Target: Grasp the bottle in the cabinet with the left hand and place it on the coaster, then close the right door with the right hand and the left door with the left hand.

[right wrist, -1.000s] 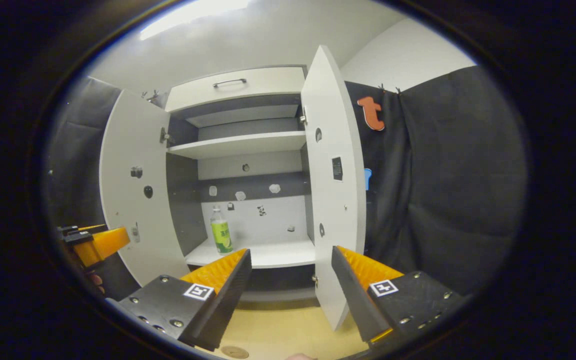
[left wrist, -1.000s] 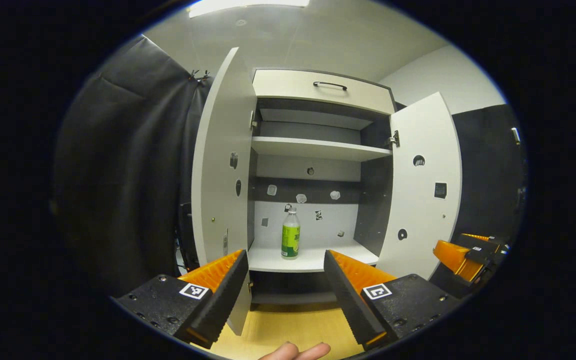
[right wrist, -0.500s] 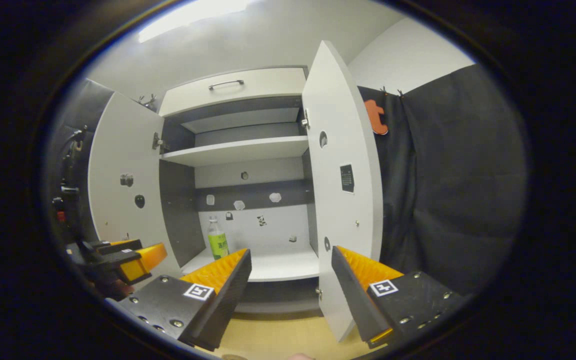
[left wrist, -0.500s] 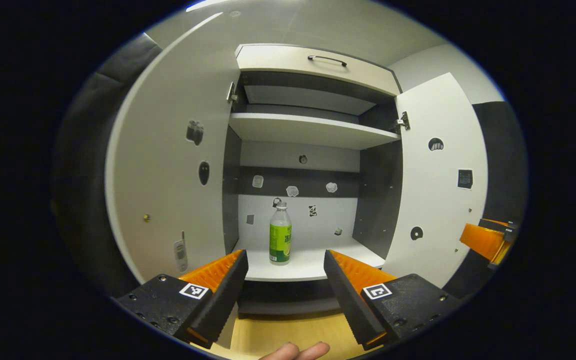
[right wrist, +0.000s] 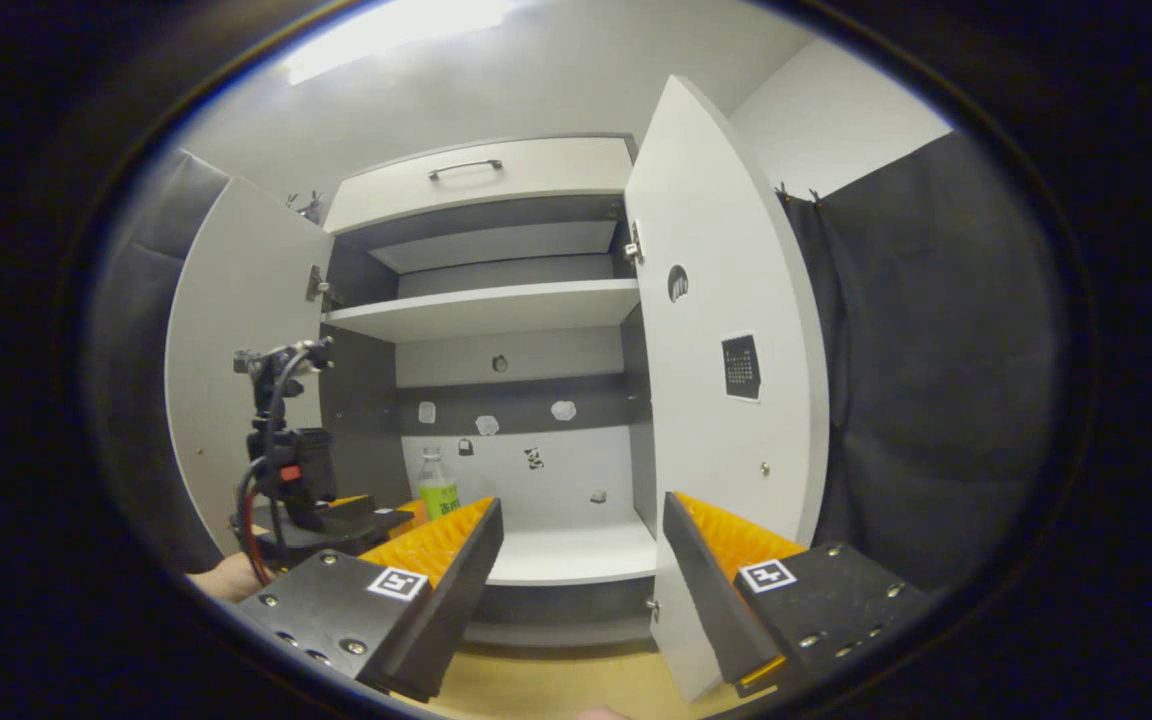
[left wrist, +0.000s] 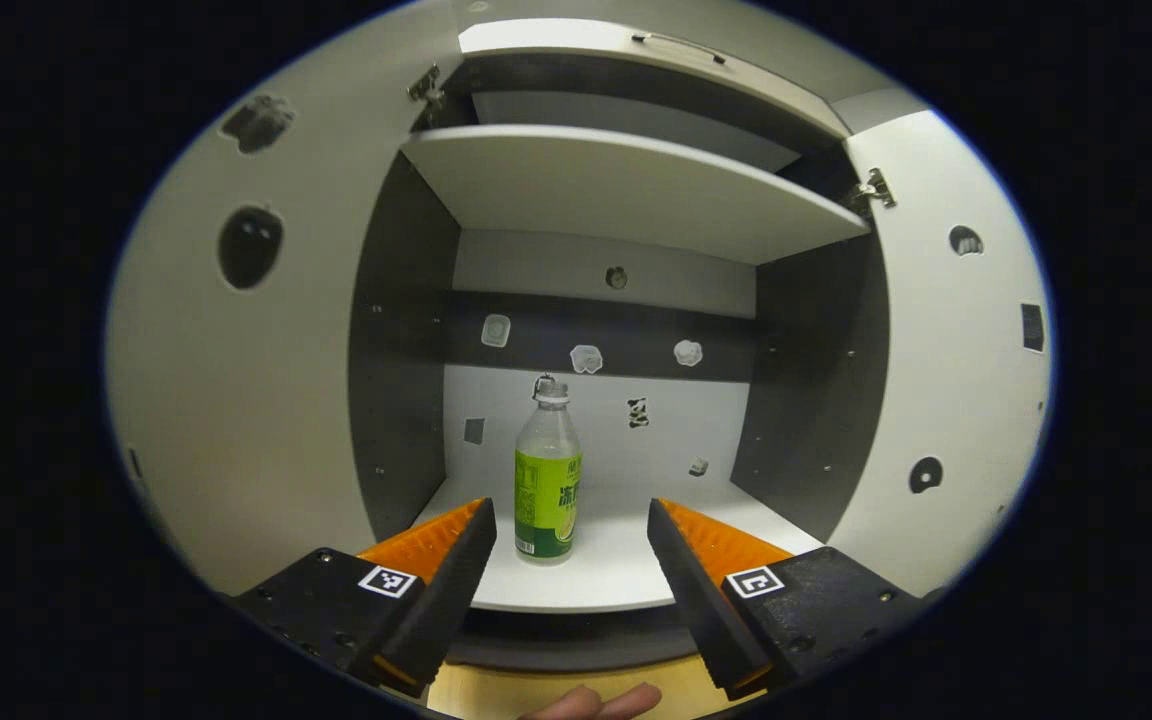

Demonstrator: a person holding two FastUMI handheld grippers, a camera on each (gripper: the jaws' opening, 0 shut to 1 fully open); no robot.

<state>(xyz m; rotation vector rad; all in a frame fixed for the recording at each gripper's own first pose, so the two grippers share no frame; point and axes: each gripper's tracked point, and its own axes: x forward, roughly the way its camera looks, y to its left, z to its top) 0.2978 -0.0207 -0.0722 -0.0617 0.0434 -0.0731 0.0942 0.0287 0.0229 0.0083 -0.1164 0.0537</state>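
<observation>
Clear plastic bottle with green label (left wrist: 547,480) upright on white lower shelf (left wrist: 626,575) of open cabinet, left of centre. Left gripper (left wrist: 566,540) jaws wide apart, short of bottle, nothing held. White upper shelf (left wrist: 626,190) overhead. Right gripper (right wrist: 581,545) open, empty, beside open white right door (right wrist: 726,400); white left door (left wrist: 266,380) open.

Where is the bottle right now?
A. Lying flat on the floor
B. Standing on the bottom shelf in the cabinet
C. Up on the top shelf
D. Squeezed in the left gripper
B: the bottle stands upright on the bottom shelf, with the left gripper open in front of it and not touching it.
</observation>
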